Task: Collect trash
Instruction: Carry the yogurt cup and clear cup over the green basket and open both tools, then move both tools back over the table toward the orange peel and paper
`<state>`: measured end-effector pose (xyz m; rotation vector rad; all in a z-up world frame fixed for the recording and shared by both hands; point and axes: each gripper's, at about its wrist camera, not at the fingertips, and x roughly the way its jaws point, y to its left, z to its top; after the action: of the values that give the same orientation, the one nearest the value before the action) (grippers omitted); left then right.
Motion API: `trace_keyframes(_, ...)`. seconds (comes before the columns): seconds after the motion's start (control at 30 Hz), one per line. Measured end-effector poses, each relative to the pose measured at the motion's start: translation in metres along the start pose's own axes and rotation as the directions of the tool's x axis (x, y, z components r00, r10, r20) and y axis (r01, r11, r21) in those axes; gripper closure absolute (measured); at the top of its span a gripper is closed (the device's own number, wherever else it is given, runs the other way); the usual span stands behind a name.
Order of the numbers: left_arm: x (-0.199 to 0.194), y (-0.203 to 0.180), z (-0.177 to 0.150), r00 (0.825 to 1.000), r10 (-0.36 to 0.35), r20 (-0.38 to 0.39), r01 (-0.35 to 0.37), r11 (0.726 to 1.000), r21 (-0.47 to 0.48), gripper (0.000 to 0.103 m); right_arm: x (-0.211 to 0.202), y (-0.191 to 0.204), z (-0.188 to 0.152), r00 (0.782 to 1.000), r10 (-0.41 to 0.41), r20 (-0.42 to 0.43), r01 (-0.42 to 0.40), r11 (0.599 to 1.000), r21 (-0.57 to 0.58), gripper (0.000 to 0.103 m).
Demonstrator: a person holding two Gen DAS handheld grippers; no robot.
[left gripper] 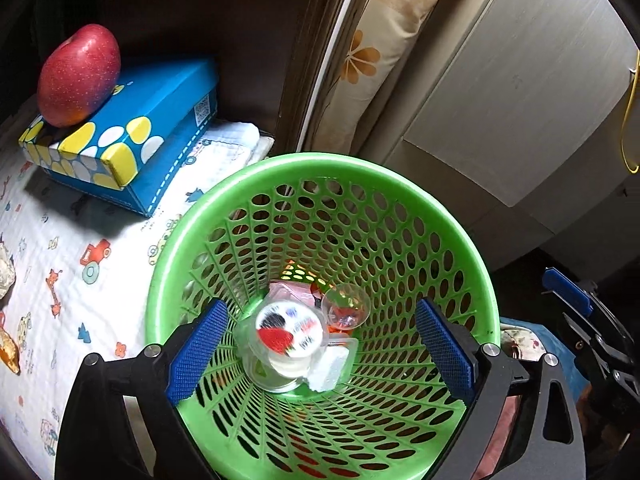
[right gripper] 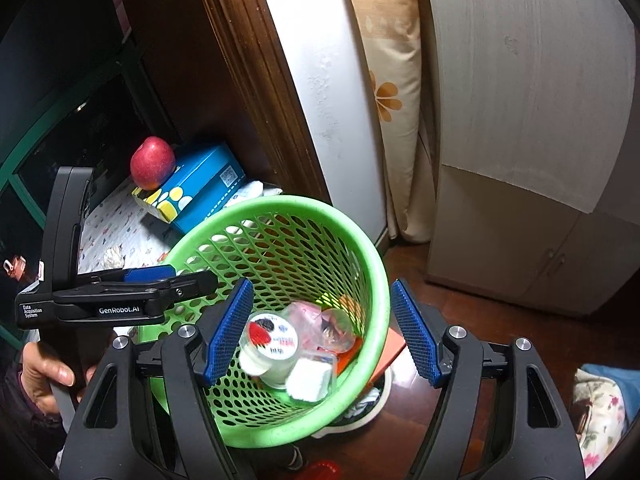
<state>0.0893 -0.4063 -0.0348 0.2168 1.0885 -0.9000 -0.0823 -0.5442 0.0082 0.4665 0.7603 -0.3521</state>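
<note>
A green mesh basket [left gripper: 400, 184] stands beside the table and shows in both views [right gripper: 376, 280]. In it lie a white yogurt cup with a red and black lid [left gripper: 289, 332] [right gripper: 272, 338], a clear plastic cup [left gripper: 346, 306], a white foam block [left gripper: 330, 370] [right gripper: 310, 380] and clear wrappers. My left gripper [left gripper: 320, 354] is open and empty over the basket's mouth; it also shows from the side in the right wrist view [right gripper: 160, 280]. My right gripper [right gripper: 320, 334] is open and empty above the basket, and its fingers [left gripper: 568, 288] show in the left wrist view.
A red apple [left gripper: 78, 76] sits on a blue dotted box [left gripper: 132, 136] on a table with a printed cloth [left gripper: 60, 248]. Crumpled scraps [left gripper: 6, 272] lie at the cloth's left edge. A door frame [right gripper: 256, 80], curtain [right gripper: 392, 92] and cabinet [right gripper: 532, 160] stand behind.
</note>
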Motion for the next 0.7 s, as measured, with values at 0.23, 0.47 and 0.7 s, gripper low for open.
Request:
trace_keyframes(0.23, -0.034, 0.034, -0.009, 0.996, 0.052, 0.065, -0.05, 0.998, -0.045, 0.012, 0.001, 0.023, 0.003, 0.999, 0.049, 0.005, -0.049, 0.998, -0.04, 0.032)
trace_keyframes(0.47, -0.07, 0.093, -0.022, 0.975, 0.188, 0.121, -0.171, 0.976, -0.135, 0.012, 0.016, 0.062, 0.006, 0.993, 0.113, -0.024, -0.115, 0.989, -0.094, 0.031)
trace_keyframes(0.7, -0.095, 0.168, -0.039, 0.934, 0.339, 0.115, -0.306, 0.923, -0.234, 0.012, 0.029, 0.106, 0.007, 0.984, 0.17, -0.052, -0.176, 0.974, -0.146, 0.031)
